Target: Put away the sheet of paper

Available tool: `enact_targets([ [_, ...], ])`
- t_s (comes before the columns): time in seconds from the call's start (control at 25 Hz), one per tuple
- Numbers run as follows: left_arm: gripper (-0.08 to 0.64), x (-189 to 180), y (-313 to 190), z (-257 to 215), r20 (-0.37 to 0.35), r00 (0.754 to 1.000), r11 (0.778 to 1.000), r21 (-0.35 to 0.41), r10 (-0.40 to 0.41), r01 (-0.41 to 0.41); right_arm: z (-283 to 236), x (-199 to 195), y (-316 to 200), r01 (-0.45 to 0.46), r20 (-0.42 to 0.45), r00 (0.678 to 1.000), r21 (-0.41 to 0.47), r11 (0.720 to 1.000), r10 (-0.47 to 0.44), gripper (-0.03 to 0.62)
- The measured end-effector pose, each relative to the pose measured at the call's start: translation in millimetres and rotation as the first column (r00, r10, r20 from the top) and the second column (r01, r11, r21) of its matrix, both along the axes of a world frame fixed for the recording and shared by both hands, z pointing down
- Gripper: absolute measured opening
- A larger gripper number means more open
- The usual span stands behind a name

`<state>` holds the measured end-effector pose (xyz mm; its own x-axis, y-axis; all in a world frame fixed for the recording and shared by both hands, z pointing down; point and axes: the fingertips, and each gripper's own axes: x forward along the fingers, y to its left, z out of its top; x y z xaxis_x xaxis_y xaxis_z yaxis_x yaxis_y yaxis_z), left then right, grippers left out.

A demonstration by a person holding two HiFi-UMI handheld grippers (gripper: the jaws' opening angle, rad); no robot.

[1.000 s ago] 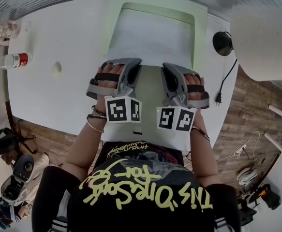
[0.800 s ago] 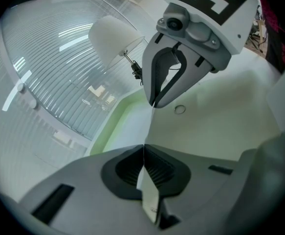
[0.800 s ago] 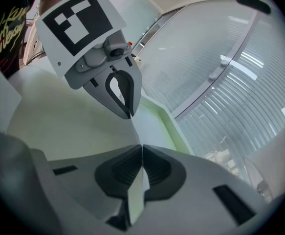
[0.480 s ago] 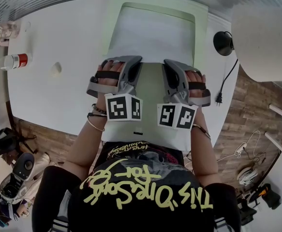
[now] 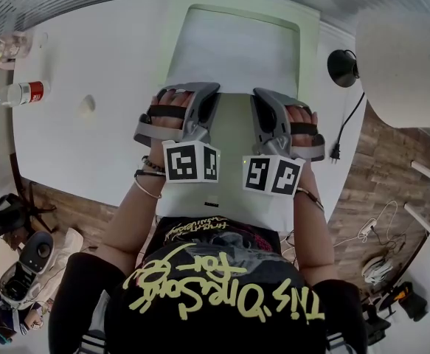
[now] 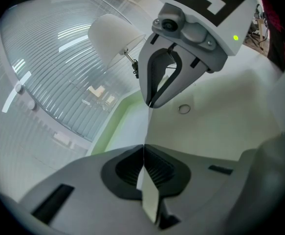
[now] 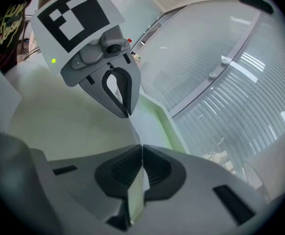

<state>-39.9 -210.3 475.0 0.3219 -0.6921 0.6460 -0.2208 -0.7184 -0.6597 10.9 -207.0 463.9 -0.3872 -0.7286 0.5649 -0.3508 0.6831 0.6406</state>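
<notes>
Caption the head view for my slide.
Left gripper and right gripper pinch the sheet of paper over the green tray.

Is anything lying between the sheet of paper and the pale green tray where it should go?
Nothing visible does. The left gripper and right gripper are shut on the near edge of the sheet of paper; its far part lies over the pale green tray, whose rim is bare.
</notes>
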Motion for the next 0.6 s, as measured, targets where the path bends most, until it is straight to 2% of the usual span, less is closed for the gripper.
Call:
enact_targets([
  [0.6,0.008,1.4,-9.3,-0.5,0.015,1.000,1.000,0.003,-0.001,0.001,-0.3,1.8,-9.9,-0.002,-0.016,1.000,0.003,1.000,0.002,0.009],
])
